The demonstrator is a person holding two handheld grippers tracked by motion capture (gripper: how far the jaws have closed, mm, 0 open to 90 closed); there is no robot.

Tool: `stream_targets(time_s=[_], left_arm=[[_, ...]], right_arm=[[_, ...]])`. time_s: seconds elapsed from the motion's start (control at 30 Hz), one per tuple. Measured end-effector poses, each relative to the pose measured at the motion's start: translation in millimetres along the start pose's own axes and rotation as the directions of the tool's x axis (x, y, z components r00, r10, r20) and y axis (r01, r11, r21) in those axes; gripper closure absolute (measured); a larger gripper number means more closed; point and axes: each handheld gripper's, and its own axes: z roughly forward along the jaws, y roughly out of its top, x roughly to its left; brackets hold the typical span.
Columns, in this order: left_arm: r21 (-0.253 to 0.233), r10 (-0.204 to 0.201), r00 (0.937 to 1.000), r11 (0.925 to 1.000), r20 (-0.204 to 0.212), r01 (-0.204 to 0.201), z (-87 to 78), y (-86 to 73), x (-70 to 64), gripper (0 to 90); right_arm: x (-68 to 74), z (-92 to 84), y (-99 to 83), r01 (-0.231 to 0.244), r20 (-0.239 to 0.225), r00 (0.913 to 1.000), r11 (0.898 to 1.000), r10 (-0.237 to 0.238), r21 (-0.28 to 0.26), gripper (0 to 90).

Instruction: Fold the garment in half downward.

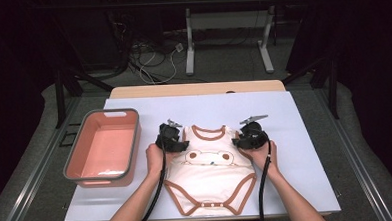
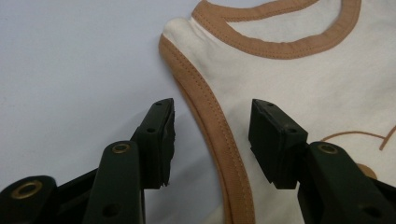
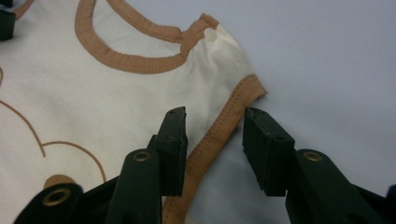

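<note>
Bin: one pink bin (image 1: pixel 103 147) with grey rim stood at the left of the tabletop (image 1: pixel 306 150); nothing lay in it.
Bodysuit: one cream bodysuit (image 1: pixel 210 172) with brown trim lay flat at the middle of the tabletop, neck at the far end, right of the bin.
Left claw: the left claw (image 2: pixel 212 140) stood partly open, jaws either side of the left armhole trim (image 2: pixel 210 126), one over bare tabletop, one over cloth; no pad pressed on it.
Right claw: the right claw (image 3: pixel 215 149) likewise straddled the right armhole trim, gripping nothing.
Hard to make out: the printed face on the chest was partly covered by both hands in the high view.
Count: two claws, one bodysuit, one bin.
</note>
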Motion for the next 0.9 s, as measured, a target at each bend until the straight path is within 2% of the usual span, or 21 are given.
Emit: stream_targets(time_s=[0.07, 0.1, 0.2, 0.33, 0.47, 0.57, 0.7, 0.9], left_arm=[[-0.005, 0.003, 0.9994, 1.0000, -0.035, -0.003, 2.4, 0.9, -1.5, 46.5], [-0.007, 0.000, 0.9993, 1.0000, -0.037, 0.000, 3.3, 1.4, -1.5, 44.2], [-0.018, -0.002, 0.9992, 0.9998, -0.039, 0.001, 5.4, 2.7, -2.1, 45.7], [-0.022, 0.017, 0.9998, 0.9996, -0.014, -0.017, 5.7, 3.6, -6.0, 60.9], [-0.009, 0.028, 0.9995, 0.9996, -0.013, -0.028, 5.6, 5.5, -9.3, 71.5], [-0.005, 0.043, 0.9990, 0.9990, -0.011, -0.043, 6.2, 6.3, -13.4, 81.7], [-0.005, 0.044, 0.9990, 0.9990, 0.002, -0.044, 5.8, 6.3, -12.9, 85.3], [-0.040, 0.027, 0.9996, 0.9989, 0.013, -0.027, 1.2, 5.4, -10.6, 85.7]], right_arm=[[1.0, 0.3, 0.1, 0.011, -0.002, 0.9999, 1.000, -0.011, -0.002, 66.3], [1.6, 0.3, -0.1, 0.010, -0.004, 0.9999, 1.000, -0.010, -0.001, 66.9], [1.7, 0.9, -0.9, 0.010, -0.001, 0.9999, 1.000, -0.010, -0.006, 67.4], [1.1, 1.4, -2.6, 0.006, -0.012, 0.9999, 1.000, -0.006, -0.018, 73.4], [2.4, 1.6, -3.3, 0.003, -0.044, 0.9990, 1.000, -0.004, -0.019, 83.6], [3.1, 0.9, -3.1, 0.003, -0.047, 0.9989, 1.000, -0.004, -0.009, 85.3], [2.3, 0.5, -4.3, -0.006, -0.055, 0.9985, 1.000, 0.005, -0.026, 86.3], [2.9, -4.4, -3.9, 0.002, -0.051, 0.9987, 0.999, -0.005, -0.044, 86.4]])
